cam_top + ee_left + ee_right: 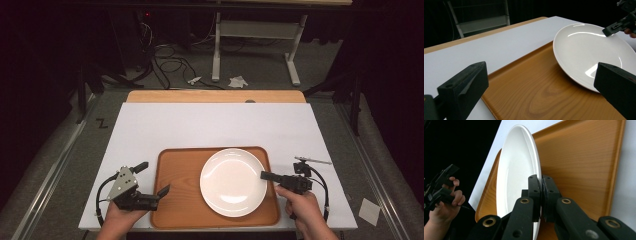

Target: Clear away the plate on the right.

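Observation:
A round white plate lies on a brown wooden tray near the table's front edge. My right gripper is shut on the plate's right rim, jaws pinching it from above and below; its tip rests over the rim. My left gripper stands open at the tray's left edge, one jaw over the white sheet and one over the tray, holding nothing. A hand holds the left gripper beyond the plate.
A white sheet covers the wooden table beyond the tray. On the floor behind are cables, a metal stand and crumpled paper. A paper scrap lies at the right.

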Demonstrator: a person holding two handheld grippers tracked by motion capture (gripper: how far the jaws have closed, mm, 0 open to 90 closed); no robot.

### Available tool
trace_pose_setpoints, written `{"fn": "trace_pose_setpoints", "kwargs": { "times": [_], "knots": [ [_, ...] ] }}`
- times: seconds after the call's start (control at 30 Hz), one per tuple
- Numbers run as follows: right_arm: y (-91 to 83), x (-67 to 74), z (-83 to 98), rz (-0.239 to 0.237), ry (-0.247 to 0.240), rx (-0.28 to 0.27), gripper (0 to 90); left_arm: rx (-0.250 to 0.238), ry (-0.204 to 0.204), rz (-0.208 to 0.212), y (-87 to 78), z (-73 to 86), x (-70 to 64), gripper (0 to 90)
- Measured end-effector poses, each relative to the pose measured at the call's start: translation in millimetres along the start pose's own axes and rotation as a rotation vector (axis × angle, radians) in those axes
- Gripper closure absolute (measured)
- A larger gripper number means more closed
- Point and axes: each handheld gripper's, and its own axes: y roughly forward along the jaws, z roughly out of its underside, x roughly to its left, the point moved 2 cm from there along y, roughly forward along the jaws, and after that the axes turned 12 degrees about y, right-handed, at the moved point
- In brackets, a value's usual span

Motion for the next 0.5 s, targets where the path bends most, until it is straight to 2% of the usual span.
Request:
{"fn": "trace_pose_setpoints", "kwargs": {
  "times": [0.5],
  "knots": [
    [2.4, -5.6, -1.3, 0.022, 0.006, 0.006, 89.6, 0.002, 0.0, 0.0, 0.2, 0.2, -0.1, 0.2]
  ]
}}
